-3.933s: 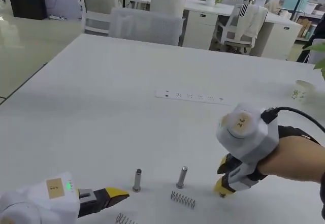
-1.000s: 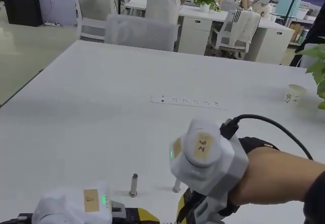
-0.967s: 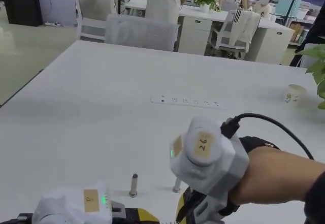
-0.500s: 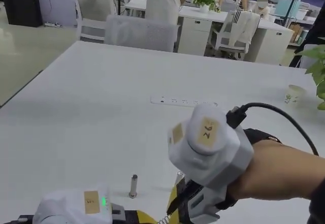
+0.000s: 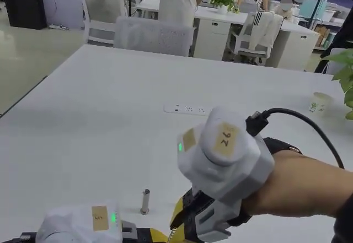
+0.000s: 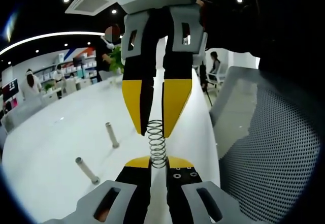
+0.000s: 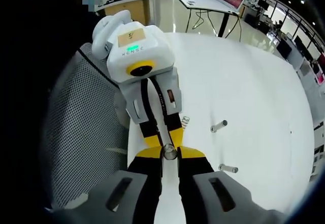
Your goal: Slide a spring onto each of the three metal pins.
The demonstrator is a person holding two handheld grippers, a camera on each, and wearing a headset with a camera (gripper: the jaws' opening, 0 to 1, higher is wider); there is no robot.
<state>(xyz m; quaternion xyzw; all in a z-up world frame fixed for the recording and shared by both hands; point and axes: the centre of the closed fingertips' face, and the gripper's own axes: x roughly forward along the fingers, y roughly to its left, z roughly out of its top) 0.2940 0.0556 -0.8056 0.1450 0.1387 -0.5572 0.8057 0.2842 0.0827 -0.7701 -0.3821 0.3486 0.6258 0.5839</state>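
We see spring (image 6: 157, 142) up off table (image 6: 61, 132), held at both ends: right gripper (image 6: 155, 126) angled down, jaws closed on one end; left gripper (image 6: 158, 162) opp., nose to nose, clamping other. Two pins (image 6: 111, 134) upright on table nr by.

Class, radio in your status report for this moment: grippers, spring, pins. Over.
Left gripper and right gripper both shut on one spring, an end each. Two pins bare. Nothing between spring and pins.
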